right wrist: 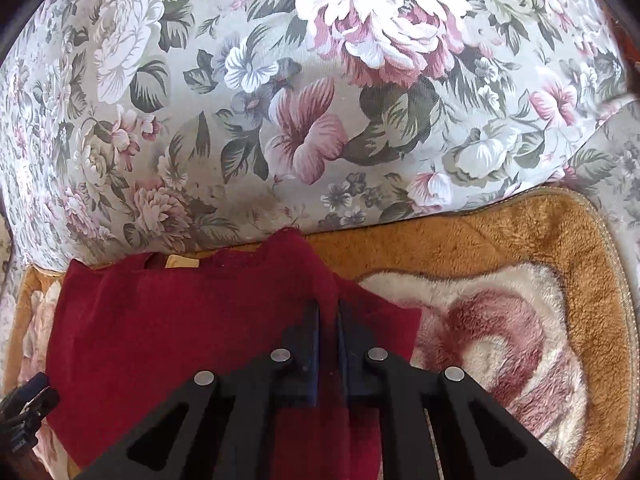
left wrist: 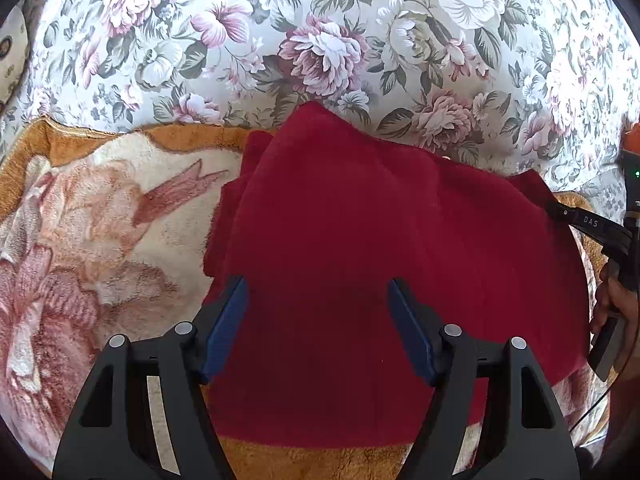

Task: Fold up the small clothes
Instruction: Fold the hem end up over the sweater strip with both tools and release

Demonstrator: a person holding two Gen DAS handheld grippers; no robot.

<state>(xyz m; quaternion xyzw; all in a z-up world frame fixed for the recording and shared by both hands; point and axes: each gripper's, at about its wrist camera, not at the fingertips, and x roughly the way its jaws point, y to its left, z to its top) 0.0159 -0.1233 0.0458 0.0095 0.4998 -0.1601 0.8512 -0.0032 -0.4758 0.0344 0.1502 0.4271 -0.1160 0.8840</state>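
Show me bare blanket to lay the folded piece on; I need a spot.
Free: plush blanket right of the red garment, up to the floral cushion; also left of it. Crowded: the middle, under both claws.

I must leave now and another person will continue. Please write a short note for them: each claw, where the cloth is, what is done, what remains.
Left claw: open, above the near part of the red garment, nothing between its pads.
Right claw: shut on the garment's right edge, with red cloth pinched between the pads.
The garment lies on the plush blanket, its far tip against the floral cushion. A layer shows at its left side, so it seems partly folded.
Left to do: finish the fold and flatten it.
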